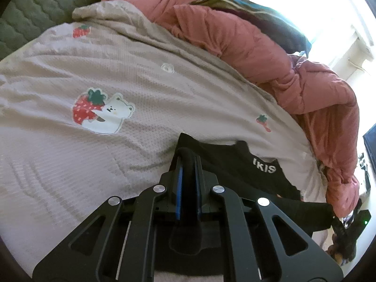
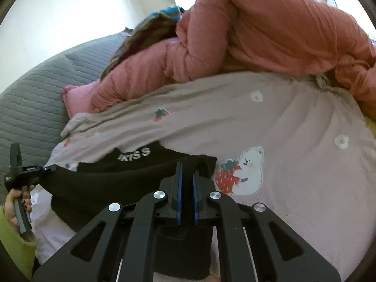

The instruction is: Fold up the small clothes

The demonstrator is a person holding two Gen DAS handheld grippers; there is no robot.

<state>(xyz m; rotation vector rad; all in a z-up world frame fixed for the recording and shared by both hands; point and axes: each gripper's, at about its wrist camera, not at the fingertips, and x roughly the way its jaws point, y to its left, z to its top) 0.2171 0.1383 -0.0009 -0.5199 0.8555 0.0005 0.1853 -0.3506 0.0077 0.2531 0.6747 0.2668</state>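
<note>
Here both tongs, left [image 1: 188, 162] and right [image 2: 186, 171], pinch the black garment [image 1: 235, 166] above the bedspread [image 1: 70, 152].

Garment lettering [image 2: 135, 154]: first characters blurred, unreadable.
Black garment [image 1: 235, 169]: lower part hidden behind left gripper [image 1: 188, 158].
Window area [image 1: 329, 11]: overexposed, detail lost.

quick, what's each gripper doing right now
Left gripper: closed on the black garment.
Right gripper: closed on the same black garment, at another edge.
</note>
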